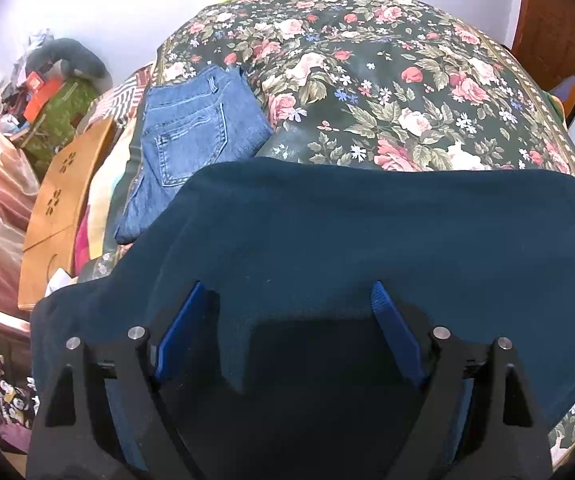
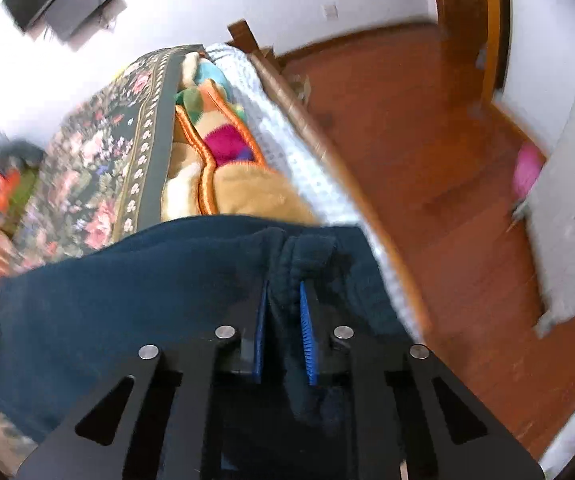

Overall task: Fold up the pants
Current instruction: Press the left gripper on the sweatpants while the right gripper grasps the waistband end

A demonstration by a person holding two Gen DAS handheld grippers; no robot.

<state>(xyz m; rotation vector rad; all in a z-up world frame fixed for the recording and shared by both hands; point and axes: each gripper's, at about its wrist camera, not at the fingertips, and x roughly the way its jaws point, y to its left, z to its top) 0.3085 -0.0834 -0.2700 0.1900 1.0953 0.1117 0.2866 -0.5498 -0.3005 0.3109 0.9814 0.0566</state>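
Dark teal pants (image 1: 367, 232) lie spread across the near part of a floral bedspread (image 1: 367, 80). My left gripper (image 1: 289, 292) is open, its blue pads wide apart just above the pants' near edge, holding nothing. In the right wrist view the same pants (image 2: 127, 292) hang toward the bed's right edge. My right gripper (image 2: 285, 288) is shut on a bunched fold of the pants (image 2: 307, 256), pinched between the blue pads. That view is motion-blurred.
Folded blue jeans (image 1: 191, 132) lie on the bed's far left. A wooden board (image 1: 63, 208) and clutter stand left of the bed. Colourful bedding (image 2: 215, 140) and a white mattress edge (image 2: 287, 132) run along the right side, with wooden floor (image 2: 427, 160) beyond.
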